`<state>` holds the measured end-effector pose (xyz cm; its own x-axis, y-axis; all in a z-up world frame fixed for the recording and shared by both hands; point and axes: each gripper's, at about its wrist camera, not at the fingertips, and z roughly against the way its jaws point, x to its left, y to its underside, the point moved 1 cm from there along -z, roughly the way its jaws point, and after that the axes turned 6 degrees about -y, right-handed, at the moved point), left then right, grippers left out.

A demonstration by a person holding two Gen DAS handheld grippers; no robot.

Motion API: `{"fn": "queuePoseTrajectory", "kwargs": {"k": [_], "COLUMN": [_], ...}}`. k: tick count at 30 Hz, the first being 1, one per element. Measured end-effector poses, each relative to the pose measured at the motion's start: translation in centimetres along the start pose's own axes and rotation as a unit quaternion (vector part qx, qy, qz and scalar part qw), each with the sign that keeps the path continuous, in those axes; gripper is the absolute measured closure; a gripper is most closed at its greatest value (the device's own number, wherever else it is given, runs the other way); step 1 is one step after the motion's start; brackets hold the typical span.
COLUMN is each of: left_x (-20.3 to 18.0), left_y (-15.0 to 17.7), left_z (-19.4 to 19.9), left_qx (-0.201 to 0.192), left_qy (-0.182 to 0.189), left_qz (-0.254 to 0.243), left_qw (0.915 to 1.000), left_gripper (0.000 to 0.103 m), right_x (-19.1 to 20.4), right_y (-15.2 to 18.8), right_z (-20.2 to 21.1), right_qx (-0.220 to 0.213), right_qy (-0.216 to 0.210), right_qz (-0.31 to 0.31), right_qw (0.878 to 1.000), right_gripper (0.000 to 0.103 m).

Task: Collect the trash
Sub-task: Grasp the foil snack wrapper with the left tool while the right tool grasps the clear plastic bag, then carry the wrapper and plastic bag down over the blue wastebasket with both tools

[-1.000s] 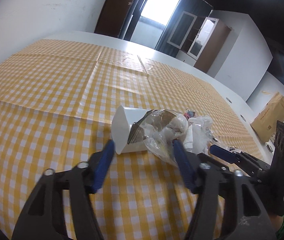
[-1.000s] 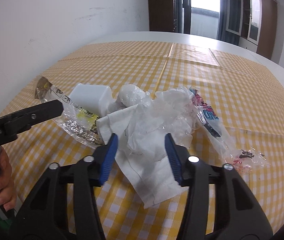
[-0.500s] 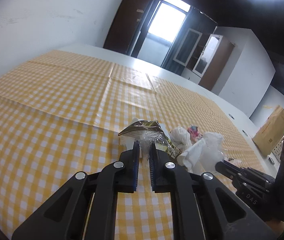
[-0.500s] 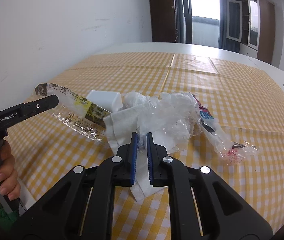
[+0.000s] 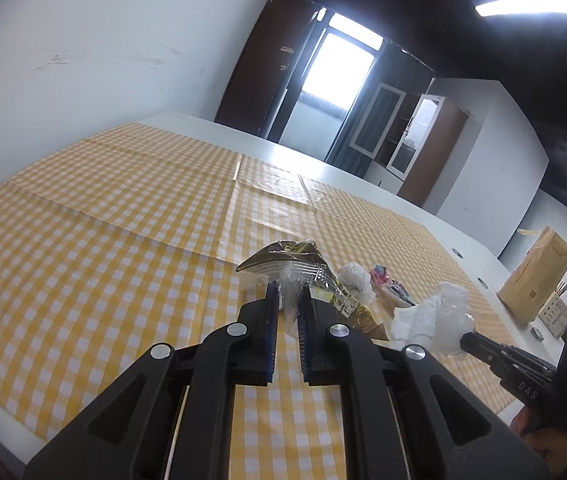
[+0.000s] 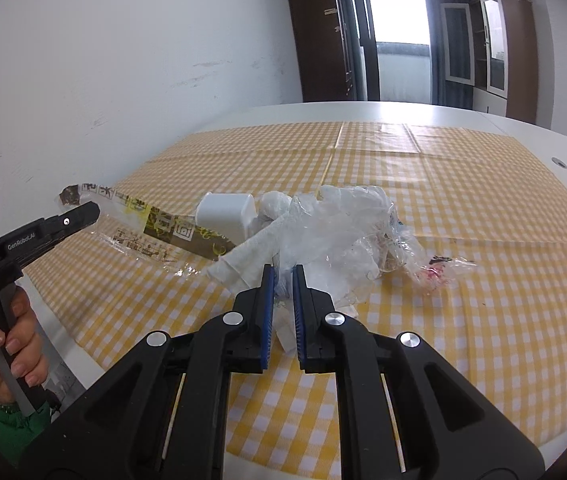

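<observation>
At the left of the scene, the left tongs (image 5: 287, 308) are clenched on a long snack wrapper (image 6: 155, 228) — clear film with a gold and brown printed band. In the right wrist view the wrapper runs from those tongs (image 6: 93, 212), near the counter's left edge, rightward and toward the camera, its far end lying against the heap. The long axis is a slant across the checked cloth (image 6: 463, 200), and the gripped end appears raised off it, though the fisheye makes the height hard to judge.

Next along sits a white cup (image 6: 225, 216) on its side, just behind the wrapper, with a white wad (image 6: 273, 206) touching it.

In the middle, the right tongs (image 6: 281, 280) are clenched on a crumpled bunch of clear plastic film (image 6: 343, 232) and a white paper napkin (image 6: 247, 256). The bunch rises straight ahead of the tips and fans away from them.

Farthest right, a small clear wrapper with pink print (image 6: 437, 270) lies flat on the cloth, touching the bunch's right fringe; whether it is caught up with the film cannot be told.

The coming move likely turns on this — both held pieces reach back into one heap between the two tongs, so carrying them off means drawing each outward along its own length. The pink wrapper lies nearer the right hand; the cup nearer the left.
</observation>
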<state>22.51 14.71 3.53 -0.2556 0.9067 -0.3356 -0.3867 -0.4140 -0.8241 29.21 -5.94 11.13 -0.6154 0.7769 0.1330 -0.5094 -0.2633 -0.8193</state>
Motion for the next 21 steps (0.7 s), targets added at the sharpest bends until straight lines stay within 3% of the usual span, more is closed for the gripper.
{"fn": "queuePoseTrajectory", "kwargs": {"k": [10, 21], "left_x": [-0.2, -0.8], "left_y": [1.5, 3.2], "left_z": [5.2, 10.6], "left_qx": [-0.026, -0.052], "left_qy": [0.020, 0.045], "left_qz": [0.000, -0.013], "left_qw": [0.9995, 0.9976], "left_gripper": [0.095, 0.095], "right_x": [1.0, 0.9], "right_y": [1.3, 3.5], "right_z": [4.3, 7.0], "right_qx": [-0.019, -0.008], "right_qy": [0.012, 0.000], "right_qz": [0.006, -0.016], "right_qw": [1.000, 1.000], "right_gripper": [0.095, 0.094]}}
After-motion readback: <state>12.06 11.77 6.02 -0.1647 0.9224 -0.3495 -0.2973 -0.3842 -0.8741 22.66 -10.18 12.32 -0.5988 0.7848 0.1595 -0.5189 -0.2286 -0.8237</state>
